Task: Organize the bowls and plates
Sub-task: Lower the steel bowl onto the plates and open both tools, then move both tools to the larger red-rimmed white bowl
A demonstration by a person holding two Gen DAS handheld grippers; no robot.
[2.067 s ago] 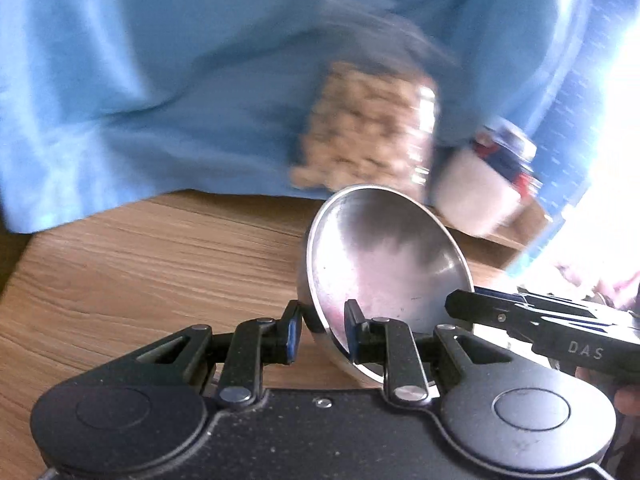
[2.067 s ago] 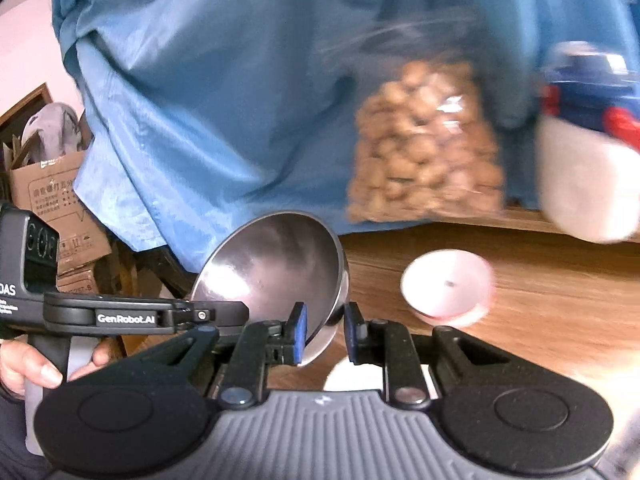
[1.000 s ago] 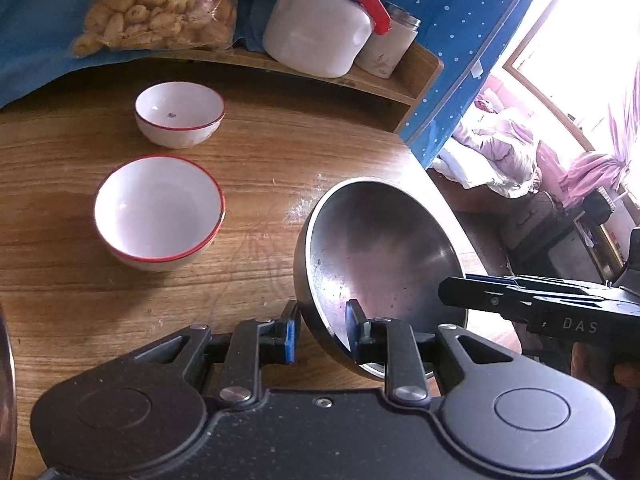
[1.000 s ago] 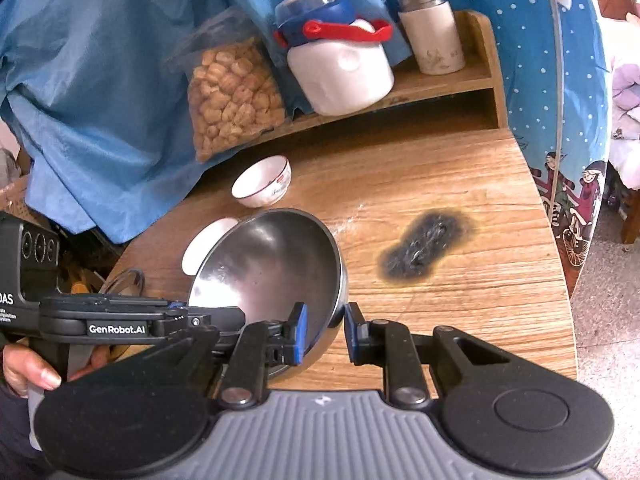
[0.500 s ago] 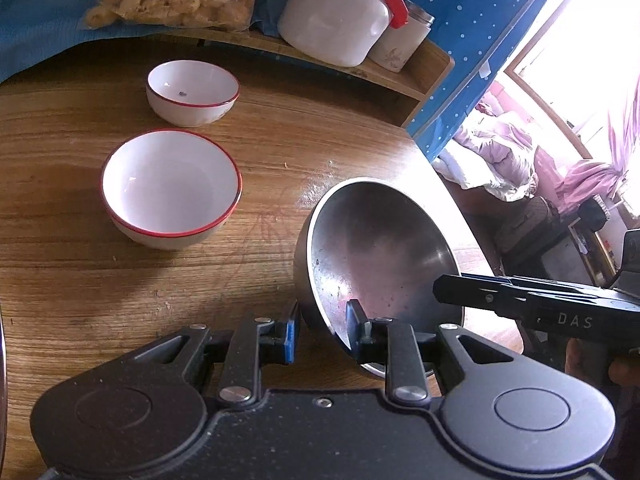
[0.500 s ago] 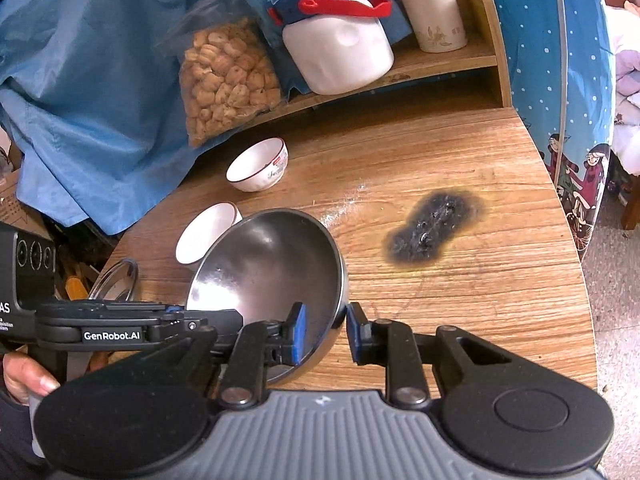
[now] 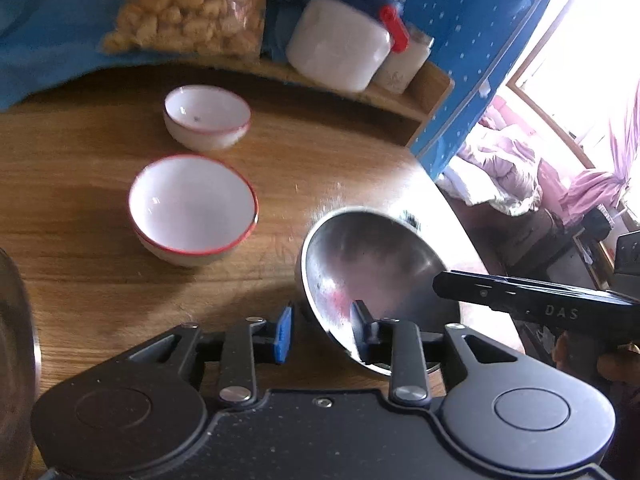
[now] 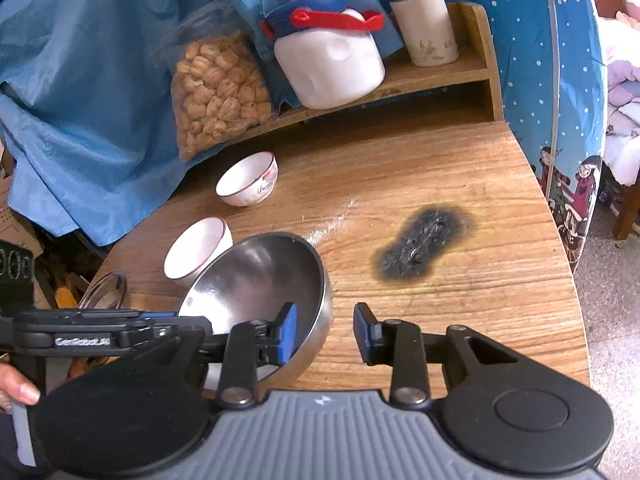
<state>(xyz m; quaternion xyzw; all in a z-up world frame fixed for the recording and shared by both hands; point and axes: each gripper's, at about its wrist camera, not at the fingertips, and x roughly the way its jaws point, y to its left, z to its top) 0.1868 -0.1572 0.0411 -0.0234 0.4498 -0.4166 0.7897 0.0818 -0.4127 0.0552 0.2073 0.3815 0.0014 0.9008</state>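
Steel bowl [image 8: 260, 292] on the table [image 8: 460, 304], rim between the spread fingers of both left tool [image 7: 320, 330] and right tool [image 8: 324, 332]

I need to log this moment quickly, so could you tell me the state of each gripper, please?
Left gripper: open, straddling the steel bowl rim.
Right gripper: open, straddling the same bowl's rim.

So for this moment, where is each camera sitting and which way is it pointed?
Left wrist: on the left gripper, facing the shelf; its open fingers straddle the steel bowl's rim; right gripper enters from the right.
Right wrist: on the right gripper, facing the shelf; open fingers straddle the steel bowl; left gripper and hand at left.
Shared: steel bowl, two red-rimmed white bowls, white jug.
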